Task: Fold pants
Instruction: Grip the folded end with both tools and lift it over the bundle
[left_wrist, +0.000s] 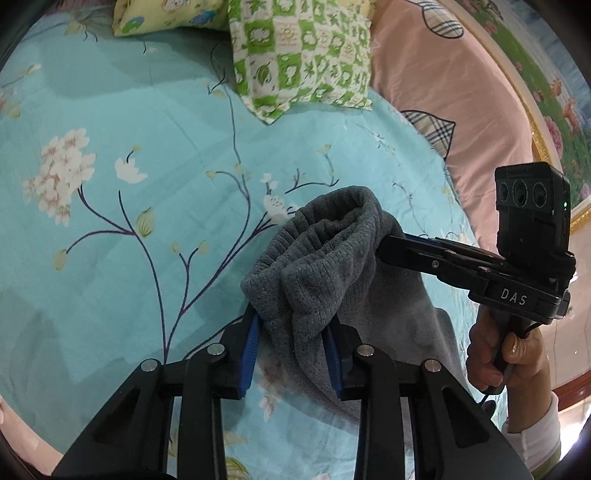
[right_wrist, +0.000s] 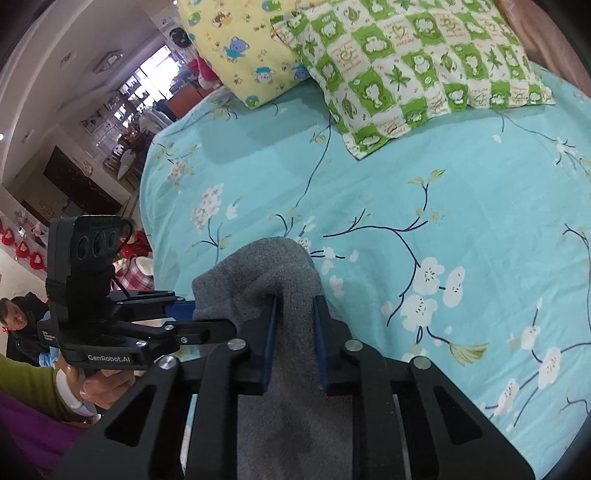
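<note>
From the left wrist, the left tongs (left_wrist: 291, 325) are clamping the near side of the waistband of the grey pants (left_wrist: 325, 266), which are hanging bunched above the bed (left_wrist: 147, 110) rather than lying on it. The right tongs (left_wrist: 384, 245) are coming in from the right and biting the far side of the same waistband. The two grips are sitting close together, so the band is sagging open between them and the legs are dangling out of view below; lowered like this, the cloth is likely to land in a heap instead of flat. The knit looks thick and is wadding between the blue pads, so a thin bite may be slipping under the garment's weight.

From the right wrist, the right tongs (right_wrist: 293, 317) are clenching a fold of pants (right_wrist: 258, 266), with the left tongs (right_wrist: 207, 328) gripping just beside. A green pillow (right_wrist: 417, 70) is lying farther up the bed (right_wrist: 406, 166); laying the pants out too far forward risks catching it.
</note>
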